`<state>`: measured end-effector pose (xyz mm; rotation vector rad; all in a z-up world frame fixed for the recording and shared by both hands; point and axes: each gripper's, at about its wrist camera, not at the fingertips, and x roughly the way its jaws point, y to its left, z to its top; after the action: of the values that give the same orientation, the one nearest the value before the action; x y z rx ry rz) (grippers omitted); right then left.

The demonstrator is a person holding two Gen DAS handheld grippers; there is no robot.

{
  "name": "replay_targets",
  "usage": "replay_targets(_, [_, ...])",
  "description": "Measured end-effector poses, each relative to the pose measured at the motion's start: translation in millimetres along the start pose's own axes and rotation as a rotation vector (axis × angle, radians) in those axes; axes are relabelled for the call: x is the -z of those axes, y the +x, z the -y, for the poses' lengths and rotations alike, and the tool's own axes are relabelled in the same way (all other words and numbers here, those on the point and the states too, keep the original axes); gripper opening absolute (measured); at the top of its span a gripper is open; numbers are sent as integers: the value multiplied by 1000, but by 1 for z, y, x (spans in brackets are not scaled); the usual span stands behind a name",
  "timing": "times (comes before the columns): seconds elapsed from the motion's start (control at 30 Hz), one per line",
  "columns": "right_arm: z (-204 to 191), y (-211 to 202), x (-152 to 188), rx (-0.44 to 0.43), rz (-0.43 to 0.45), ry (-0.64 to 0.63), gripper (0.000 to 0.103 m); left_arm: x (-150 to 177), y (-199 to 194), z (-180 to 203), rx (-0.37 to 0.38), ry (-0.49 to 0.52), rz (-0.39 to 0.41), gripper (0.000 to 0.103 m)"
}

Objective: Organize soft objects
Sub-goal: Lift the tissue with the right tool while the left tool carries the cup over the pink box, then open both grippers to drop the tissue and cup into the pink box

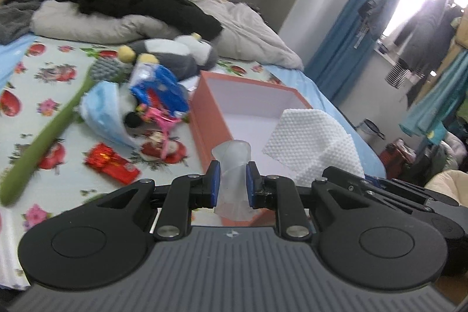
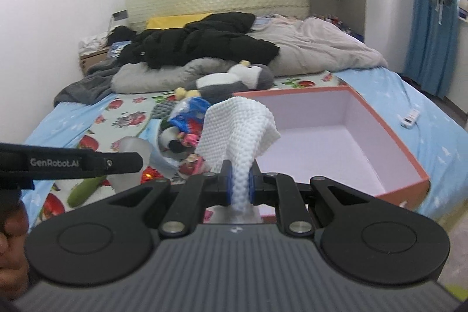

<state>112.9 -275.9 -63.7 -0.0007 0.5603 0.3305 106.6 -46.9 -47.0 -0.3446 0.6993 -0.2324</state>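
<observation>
Step in hand, as judged: carrying two soft items toward the box, both grippers loaded, nothing released yet.

Left gripper [image 1: 232,183]: narrow, pads pinching a translucent soft cup [image 1: 232,165] at its middle, so the wall is squeezed in between them. The cup's rim stands above the pads and its lower end hangs below them. It sits in front of the near wall of the box, not inside.

Right gripper [image 2: 241,184]: narrow, clamped on a white dimpled cloth [image 2: 237,130]. The cloth fans out above the pads and a short tail hangs beneath. From the right wrist view it lies at the box's left near corner; whether it is over the opening or just short of it cannot be told.

Container: orange box [image 2: 406,186] with pale lining, lid off, resting on the bed [image 1: 35,72] near its right edge. The visible part of its floor shows nothing inside; the near corner is hidden by cloth and grippers.

Still loose on the floral sheet, left of the box:
- penguin plush [image 1: 172,54]
- long green plush stem [image 1: 44,133]
- blue face mask [image 1: 102,113]
- blue packet [image 1: 161,89]
- red packet [image 1: 111,163]

A dark coat and a grey quilt lie near the headboard.

Next move, as judged: bring each gripper over the opening, lower below the rim, then let go one item at a time. The cloth is limp and could drape over the wall if released too early. The cup may spring back to shape and roll on release.
</observation>
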Motion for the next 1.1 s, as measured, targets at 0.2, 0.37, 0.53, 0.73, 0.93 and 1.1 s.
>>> replay_targets(0.2, [23,10,3,36,-27,53,14,-1,31,10,40,16,-64,22])
replay_targets(0.37, [52,35,-1,74,-56,88,14,-20,66,23,71,83,-105,22])
replay_targets(0.53, [74,64,-13,78,-100,83,14,-50,101,36,125,105,-129,22])
replay_targets(0.73, [102,94,-26,123,-126,122,14,-84,156,55,139,137,-202,22])
replay_targets(0.93, [120,124,-34,97,-202,130,14,-102,214,66,139,147,-316,22])
replay_targets(1.1, [136,149,-32,84,-289,159,16,-99,259,68,122,138,-422,23])
